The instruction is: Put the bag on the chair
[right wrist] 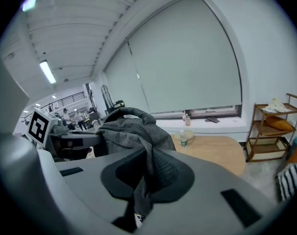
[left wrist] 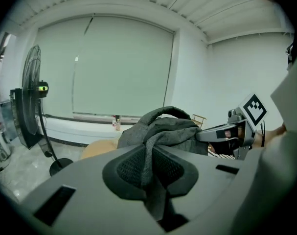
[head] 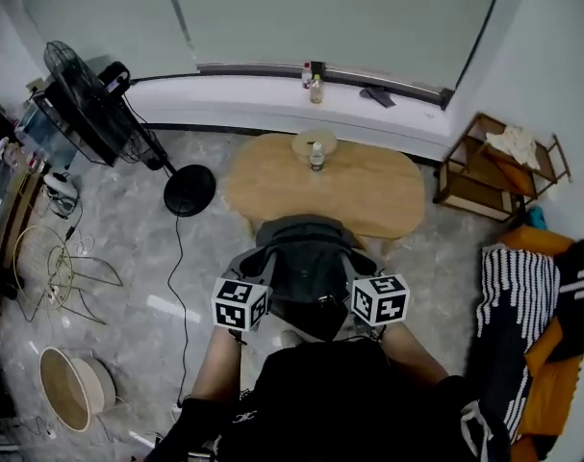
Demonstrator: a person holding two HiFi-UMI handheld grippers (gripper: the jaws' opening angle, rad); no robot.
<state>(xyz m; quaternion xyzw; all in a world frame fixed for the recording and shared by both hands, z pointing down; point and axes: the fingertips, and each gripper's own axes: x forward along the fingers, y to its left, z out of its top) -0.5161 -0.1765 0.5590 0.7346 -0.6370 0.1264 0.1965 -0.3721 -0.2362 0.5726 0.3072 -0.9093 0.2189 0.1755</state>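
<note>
A dark grey fabric bag (head: 306, 268) hangs in front of the person, between the two grippers, just short of the wooden table (head: 368, 195). My left gripper (head: 260, 279) is shut on a fold of the bag at its left side; in the left gripper view the grey cloth (left wrist: 163, 129) runs down between the pads (left wrist: 131, 168). My right gripper (head: 357, 279) is shut on the bag's right side, with the cloth (right wrist: 131, 129) pinched between its pads (right wrist: 163, 173). An orange seat (head: 537, 373) with a striped throw stands at the far right.
A bottle (head: 317, 155) and a round dish stand on the table. A standing fan (head: 89, 104) and loose cables are at the left, a round basket (head: 65, 388) at the lower left. A low wooden shelf (head: 498, 166) stands at the right by the window ledge.
</note>
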